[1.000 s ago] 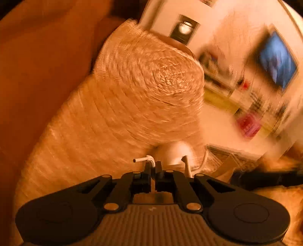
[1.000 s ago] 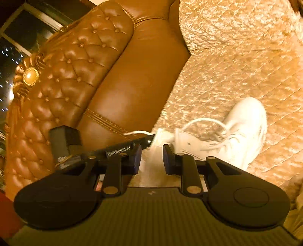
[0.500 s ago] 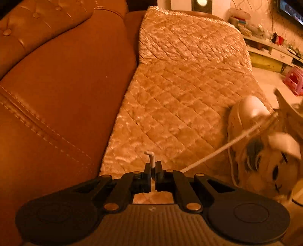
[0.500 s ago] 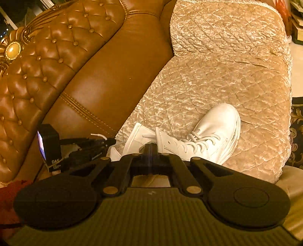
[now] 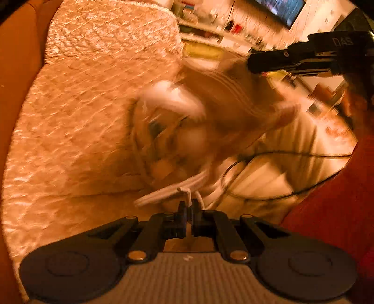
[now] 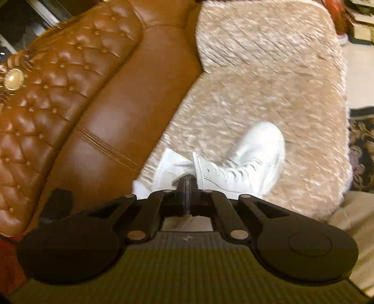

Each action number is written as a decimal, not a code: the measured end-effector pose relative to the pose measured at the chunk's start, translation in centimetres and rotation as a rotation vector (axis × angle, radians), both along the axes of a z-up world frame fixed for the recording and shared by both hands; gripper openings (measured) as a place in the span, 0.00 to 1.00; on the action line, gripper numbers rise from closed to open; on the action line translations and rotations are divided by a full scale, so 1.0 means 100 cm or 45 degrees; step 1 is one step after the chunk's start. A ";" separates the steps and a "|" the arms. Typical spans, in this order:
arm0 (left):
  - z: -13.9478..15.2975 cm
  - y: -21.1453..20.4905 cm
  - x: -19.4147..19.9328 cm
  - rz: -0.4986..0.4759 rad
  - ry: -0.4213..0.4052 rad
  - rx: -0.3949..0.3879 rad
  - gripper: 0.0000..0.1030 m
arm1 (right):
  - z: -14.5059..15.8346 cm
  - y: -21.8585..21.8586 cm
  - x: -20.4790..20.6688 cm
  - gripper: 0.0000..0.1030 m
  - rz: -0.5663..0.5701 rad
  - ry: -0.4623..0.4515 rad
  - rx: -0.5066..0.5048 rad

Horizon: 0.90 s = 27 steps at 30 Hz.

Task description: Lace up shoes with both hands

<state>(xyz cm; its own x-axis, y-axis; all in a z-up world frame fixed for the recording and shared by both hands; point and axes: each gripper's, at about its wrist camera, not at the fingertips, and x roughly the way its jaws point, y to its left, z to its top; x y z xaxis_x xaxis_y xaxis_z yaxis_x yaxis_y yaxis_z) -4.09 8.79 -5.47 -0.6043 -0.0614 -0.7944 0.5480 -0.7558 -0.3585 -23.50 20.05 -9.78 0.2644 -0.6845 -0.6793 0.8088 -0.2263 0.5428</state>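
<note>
Quilted beige cover (image 6: 268, 88) on tufted brown leather sofa (image 6: 70, 93); TV (image 5: 278, 7) behind.

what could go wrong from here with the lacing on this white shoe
1. The left gripper is shut on the white lace close to its tip; with so little lace past the jaws, a hard pull might slip it out.
2. The white shoe lies loose on the quilted sofa cover, so tugging the lace could drag or tip it.
3. The right gripper is shut right at the shoe's collar; whether it holds a lace is unclear, so it may come away empty.
</note>
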 end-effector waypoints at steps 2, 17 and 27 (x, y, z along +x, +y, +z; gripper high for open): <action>-0.002 0.000 -0.002 -0.002 0.013 0.008 0.03 | 0.015 -0.010 0.010 0.17 0.060 0.096 -0.065; -0.016 -0.012 0.010 0.173 -0.165 -0.060 0.02 | 0.007 -0.098 0.086 0.48 0.251 0.734 0.113; -0.026 -0.016 -0.002 0.131 -0.167 -0.066 0.02 | -0.003 -0.050 0.045 0.49 0.072 0.646 0.152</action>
<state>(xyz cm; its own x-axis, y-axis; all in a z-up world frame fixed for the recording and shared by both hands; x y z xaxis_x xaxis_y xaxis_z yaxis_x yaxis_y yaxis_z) -4.32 7.21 -8.06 -0.4843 -0.1604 -0.8601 0.6630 -0.7087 -0.2412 -18.97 15.06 -10.07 -0.0840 -0.5885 -0.8041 0.9761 -0.2107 0.0523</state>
